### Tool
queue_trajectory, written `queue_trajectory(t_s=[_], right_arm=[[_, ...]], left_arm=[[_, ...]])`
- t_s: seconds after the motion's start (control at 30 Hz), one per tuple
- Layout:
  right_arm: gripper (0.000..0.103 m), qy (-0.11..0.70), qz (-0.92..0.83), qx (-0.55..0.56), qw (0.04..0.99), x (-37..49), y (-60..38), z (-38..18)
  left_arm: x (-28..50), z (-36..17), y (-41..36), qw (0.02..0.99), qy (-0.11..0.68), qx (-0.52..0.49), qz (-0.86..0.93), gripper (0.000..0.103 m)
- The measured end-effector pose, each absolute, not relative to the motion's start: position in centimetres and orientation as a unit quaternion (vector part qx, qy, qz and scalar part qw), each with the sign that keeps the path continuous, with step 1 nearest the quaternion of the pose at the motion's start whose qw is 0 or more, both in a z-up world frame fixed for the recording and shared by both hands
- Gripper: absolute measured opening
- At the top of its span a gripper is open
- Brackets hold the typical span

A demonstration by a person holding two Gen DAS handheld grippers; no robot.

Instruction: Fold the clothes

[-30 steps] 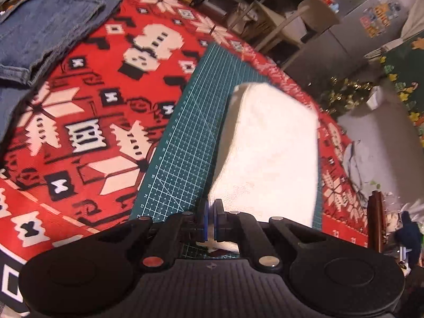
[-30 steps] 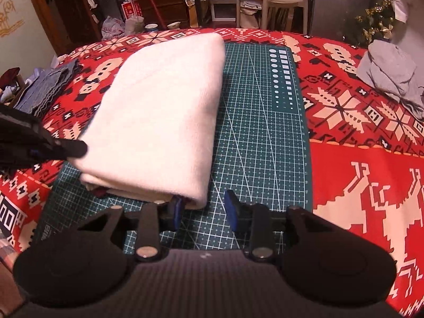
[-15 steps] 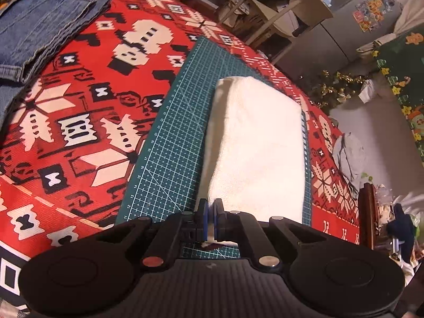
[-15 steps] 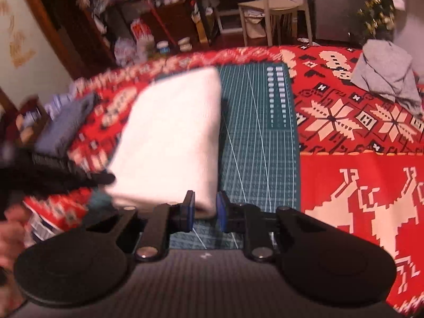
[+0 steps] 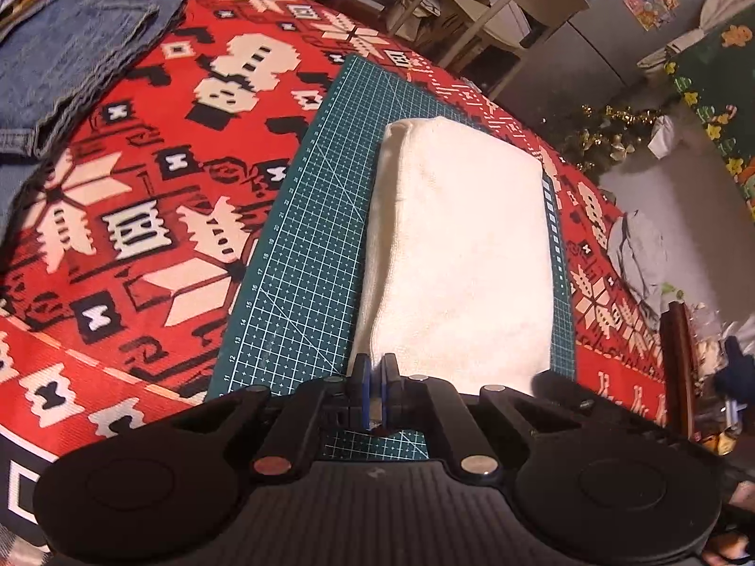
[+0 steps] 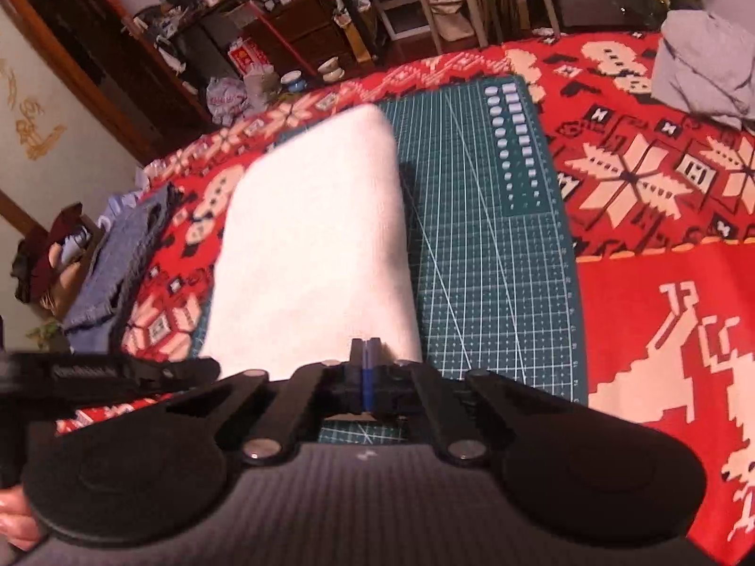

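A folded white towel (image 5: 462,245) lies lengthwise on the green cutting mat (image 5: 311,245). My left gripper (image 5: 376,368) is shut on the towel's near left corner, with cloth pinched between the blue pads. In the right wrist view the same towel (image 6: 316,245) runs away from me over the mat (image 6: 490,283). My right gripper (image 6: 365,351) is closing tight on the towel's near right corner, and its pads meet on the cloth. The towel's near end looks slightly raised. The left gripper's black body (image 6: 118,370) shows at the left edge.
A red patterned cloth (image 5: 141,188) covers the table. Folded blue jeans (image 5: 71,56) lie at the far left. A grey garment (image 6: 703,70) sits at the far right. Chairs (image 5: 495,14) and cluttered shelves stand beyond the table's edge.
The right gripper's jaws went from open beside the towel's corner to shut on it, and it rolled and rose a little. The left gripper kept its grip and barely moved.
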State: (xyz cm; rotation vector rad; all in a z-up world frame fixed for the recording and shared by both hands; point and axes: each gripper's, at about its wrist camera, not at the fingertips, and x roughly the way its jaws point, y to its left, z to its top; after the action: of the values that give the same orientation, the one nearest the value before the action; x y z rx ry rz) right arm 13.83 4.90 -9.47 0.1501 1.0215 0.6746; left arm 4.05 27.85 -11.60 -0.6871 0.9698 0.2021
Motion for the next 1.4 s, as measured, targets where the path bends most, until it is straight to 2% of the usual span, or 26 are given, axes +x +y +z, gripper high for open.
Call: queue_trajectory(t_s=[0.17, 0.4, 0.67, 0.87, 1.1, 1.33, 1.4], right_arm=[[0.002, 0.450, 0.350, 0.078, 0.818, 14.4, 7.1, -7.7], [0.000, 0.461, 0.328, 0.030, 0.824, 16.7, 10.3, -11.7], [0.000, 0.458, 0.330, 0.039, 0.824, 16.7, 9.9, -12.1], [0.000, 0.467, 0.328, 0.066, 0.819, 17.1, 9.5, -12.2], [0.000, 0.468, 0.332, 0.079, 0.815, 17.3, 9.2, -12.5], [0.000, 0.467, 0.342, 0.093, 0.810, 17.5, 8.6, -12.9], [0.000, 0.468, 0.340, 0.095, 0.810, 17.7, 8.4, -12.4]], left_arm=[[4.1, -11.4, 27.5, 0.828, 0.456, -0.312, 0.098, 0.005], [3.8, -11.4, 28.2, 0.822, 0.451, -0.335, 0.092, 0.005], [3.3, -7.7, 29.4, 0.854, 0.398, -0.322, 0.098, 0.004], [7.1, -6.0, 29.0, 0.868, 0.377, -0.320, 0.049, 0.004], [12.8, -10.6, 27.9, 0.844, 0.430, -0.318, 0.043, 0.002], [11.3, -12.6, 30.5, 0.832, 0.419, -0.359, 0.054, 0.004], [11.6, -12.3, 30.1, 0.837, 0.422, -0.343, 0.057, 0.003]])
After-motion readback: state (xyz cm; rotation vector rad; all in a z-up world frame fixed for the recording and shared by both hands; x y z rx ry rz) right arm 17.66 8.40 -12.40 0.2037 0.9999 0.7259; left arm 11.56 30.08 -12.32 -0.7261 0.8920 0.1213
